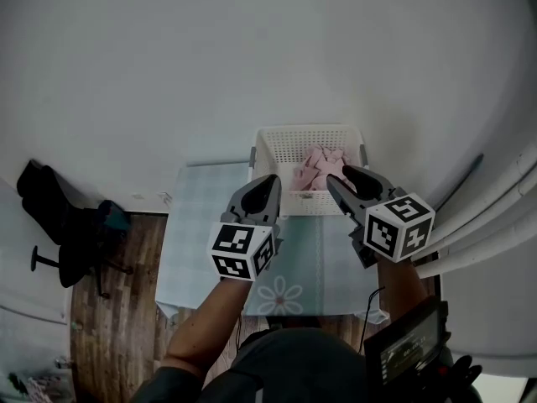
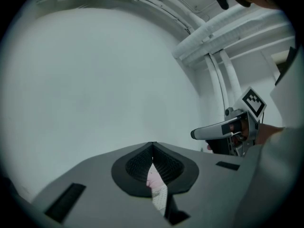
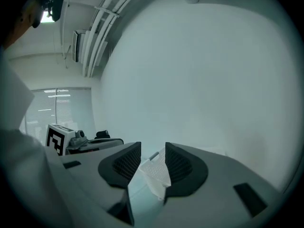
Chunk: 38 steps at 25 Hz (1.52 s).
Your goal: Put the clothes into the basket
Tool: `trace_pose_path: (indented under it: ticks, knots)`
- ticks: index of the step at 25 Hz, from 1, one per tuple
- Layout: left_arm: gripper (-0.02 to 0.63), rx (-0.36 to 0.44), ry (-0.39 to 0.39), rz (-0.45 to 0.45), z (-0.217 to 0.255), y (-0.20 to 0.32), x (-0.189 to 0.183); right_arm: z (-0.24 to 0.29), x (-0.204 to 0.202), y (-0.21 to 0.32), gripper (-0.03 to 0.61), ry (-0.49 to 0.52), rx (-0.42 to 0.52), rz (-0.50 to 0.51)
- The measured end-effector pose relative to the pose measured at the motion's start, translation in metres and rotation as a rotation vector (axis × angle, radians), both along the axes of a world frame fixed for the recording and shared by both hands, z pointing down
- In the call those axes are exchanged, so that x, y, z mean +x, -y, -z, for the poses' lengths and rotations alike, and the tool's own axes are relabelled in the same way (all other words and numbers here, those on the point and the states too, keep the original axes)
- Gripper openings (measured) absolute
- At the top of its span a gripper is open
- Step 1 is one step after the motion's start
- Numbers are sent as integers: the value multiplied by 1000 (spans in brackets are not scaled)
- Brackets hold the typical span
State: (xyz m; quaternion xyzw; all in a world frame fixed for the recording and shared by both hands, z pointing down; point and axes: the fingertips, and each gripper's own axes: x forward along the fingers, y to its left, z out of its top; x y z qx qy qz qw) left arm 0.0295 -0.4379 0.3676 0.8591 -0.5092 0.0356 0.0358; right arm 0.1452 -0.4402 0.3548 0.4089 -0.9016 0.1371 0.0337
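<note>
Judging by the pink clothes (image 1: 319, 168) heaped inside the basket (image 1: 265, 151), loading looks finished; next would be finding any remaining garment. Both forearms reach forward, just short of the basket: left gripper (image 1: 270, 181) pressed together, empty; right gripper (image 1: 344, 175) parted, holding nothing.

Basket (image 1: 306, 129) common to all three views
</note>
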Motion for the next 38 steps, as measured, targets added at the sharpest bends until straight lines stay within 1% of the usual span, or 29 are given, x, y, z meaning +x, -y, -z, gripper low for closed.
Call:
trace_pose_path:
  ticks: [2, 6, 9, 14, 19, 22, 25, 29, 33, 38]
  knots:
    - [9, 5, 16, -3, 3, -7, 4, 4, 3, -11, 156, 5, 14, -1]
    - [9, 5, 9, 11, 4, -26, 3, 10, 7, -28, 108, 27, 41, -5]
    - [9, 12, 0, 16, 5, -38, -3, 15, 11, -35, 80, 43, 58, -46]
    - [9, 27, 4, -24, 11, -54, -11, 24, 7, -46, 53, 52, 71, -96]
    - [9, 60, -50, -53, 28, -67, -32, 33, -6, -65, 35, 73, 101, -148]
    - [9, 77, -36, -77, 34, -71, -39, 33, -10, -70, 15, 68, 110, -176]
    - [9, 79, -45, -75, 36, -71, -49, 35, -14, -73, 14, 75, 120, -187]
    - [9, 68, -58, -67, 31, -71, -61, 29, -21, -78, 13, 43, 112, -202]
    - [9, 60, -75, -77, 31, -73, -64, 26, -21, -80, 12, 61, 97, -218]
    - [9, 79, -64, -84, 36, -82, -78, 31, -35, -86, 12, 48, 112, -232]
